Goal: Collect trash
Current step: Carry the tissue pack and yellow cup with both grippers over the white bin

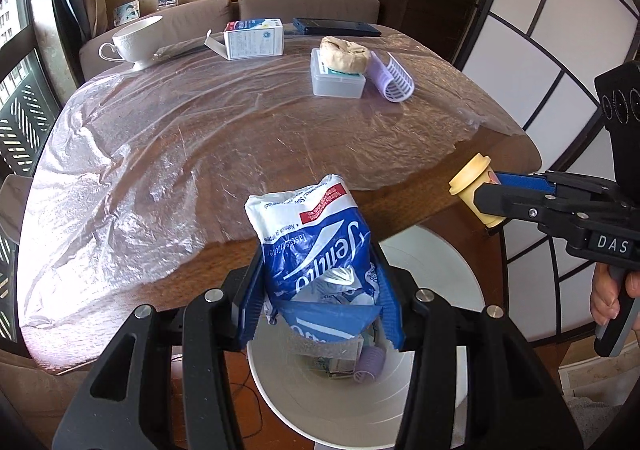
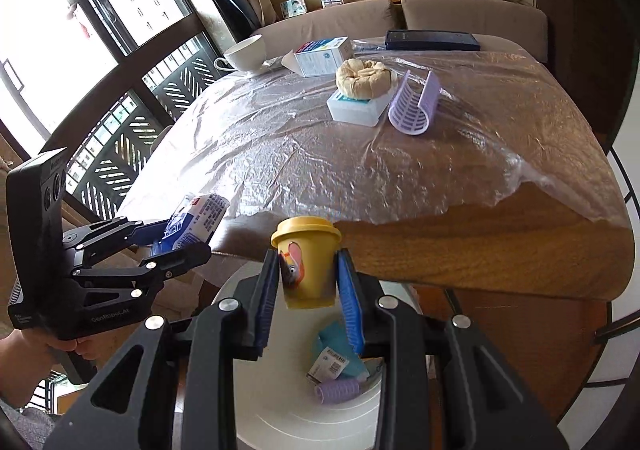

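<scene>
Left wrist view: left gripper [image 1: 318, 282] clamps crumpled blue-white tissue pack [image 1: 312, 234] directly above white round bin [image 1: 400, 410]; right gripper [image 2: 308, 282] grips yellow lidded cup [image 2: 308, 262], also over bin.

Bright daylight from the window [image 2: 80, 30], blown out white. Glare on the plastic sheet [image 1: 160, 154] over the table. Both views sharp at center, strong fisheye bending and dark vignette at corners.
</scene>
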